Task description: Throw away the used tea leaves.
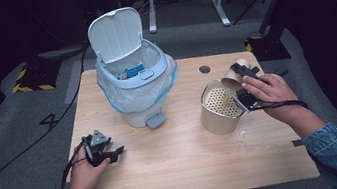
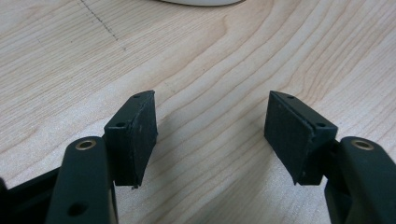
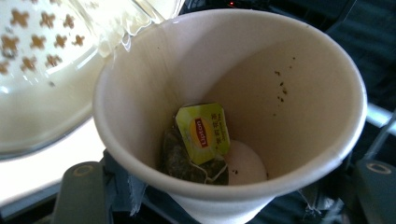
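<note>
Paper cup [image 3: 233, 107], tipped toward the gold strainer pot [image 1: 219, 107] and pinched by the right gripper [image 1: 243, 86] at the right side of the table [image 1: 177, 169]. In the right gripper view the cup's mouth faces the camera; a wet tea bag [image 3: 187, 161] with a yellow-green tag [image 3: 203, 132] lies against the lower wall, beside a pale disc of bottom. Specks of leaf cling to the far wall. No liquid can be made out inside.

Long axis of the cup: in the high view it runs from the cup's base, up and to the right, down to its mouth at the pot's rim. The mouth overhangs the perforated insert [image 1: 223, 100], and the two rims look touching or nearly so. The next tilt seems to turn on this relation, since the tea bag sits low in the cup and would have to slide along that axis to drop onto the holes.

Grip: the jaws clasp the cup from either side, partly closed on its wall; the cup lies directly ahead of this gripper, between its pads.

Left gripper [image 1: 102, 152]: resting near the table's left front edge, jaws spread with bare wood between the pads [image 2: 140, 135]. It lies well apart from the cup, so the right hand is plainly the nearer.

White pedal bin [image 1: 136, 79], lid up and lined with a bag, stands between the two hands, farther back.
</note>
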### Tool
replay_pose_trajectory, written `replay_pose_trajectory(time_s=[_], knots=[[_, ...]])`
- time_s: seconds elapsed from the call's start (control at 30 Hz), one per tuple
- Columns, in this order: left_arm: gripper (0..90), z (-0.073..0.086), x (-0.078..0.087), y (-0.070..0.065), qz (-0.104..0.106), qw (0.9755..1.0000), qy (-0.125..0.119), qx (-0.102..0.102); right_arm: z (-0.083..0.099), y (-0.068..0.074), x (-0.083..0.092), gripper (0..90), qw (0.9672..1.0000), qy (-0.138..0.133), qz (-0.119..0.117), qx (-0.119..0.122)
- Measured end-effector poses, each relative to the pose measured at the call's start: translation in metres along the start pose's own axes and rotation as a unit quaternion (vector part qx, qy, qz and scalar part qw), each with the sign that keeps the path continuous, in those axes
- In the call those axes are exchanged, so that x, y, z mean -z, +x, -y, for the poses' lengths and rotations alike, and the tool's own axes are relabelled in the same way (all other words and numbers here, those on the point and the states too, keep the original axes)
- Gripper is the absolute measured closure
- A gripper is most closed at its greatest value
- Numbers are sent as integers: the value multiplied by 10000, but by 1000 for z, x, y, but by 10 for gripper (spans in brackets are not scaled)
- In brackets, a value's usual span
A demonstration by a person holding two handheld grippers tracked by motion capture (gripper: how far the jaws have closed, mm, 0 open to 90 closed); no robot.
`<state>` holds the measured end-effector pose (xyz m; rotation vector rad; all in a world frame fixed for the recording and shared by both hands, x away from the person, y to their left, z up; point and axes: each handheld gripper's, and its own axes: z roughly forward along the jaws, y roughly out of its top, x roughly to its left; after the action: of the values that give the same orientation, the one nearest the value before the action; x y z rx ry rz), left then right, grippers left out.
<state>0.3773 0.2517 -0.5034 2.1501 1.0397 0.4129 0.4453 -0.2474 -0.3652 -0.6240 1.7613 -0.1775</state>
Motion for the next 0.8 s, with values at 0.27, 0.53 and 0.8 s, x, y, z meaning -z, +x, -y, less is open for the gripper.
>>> replay_pose_trajectory(time_s=[0.27, 0.53, 0.8], knots=[[350, 0, 0, 0, 1, 10000, -4, 7, -12, 3, 6, 305, 9920, 310, 457, 1139], [349, 0, 0, 0, 2, 10000, -5, 6, -21, 7, 10, 305, 9669, 424, 982, 2317], [349, 0, 0, 0, 5, 10000, -7, 21, -30, 9, 14, 315, 9427, 713, 1247, 3011]])
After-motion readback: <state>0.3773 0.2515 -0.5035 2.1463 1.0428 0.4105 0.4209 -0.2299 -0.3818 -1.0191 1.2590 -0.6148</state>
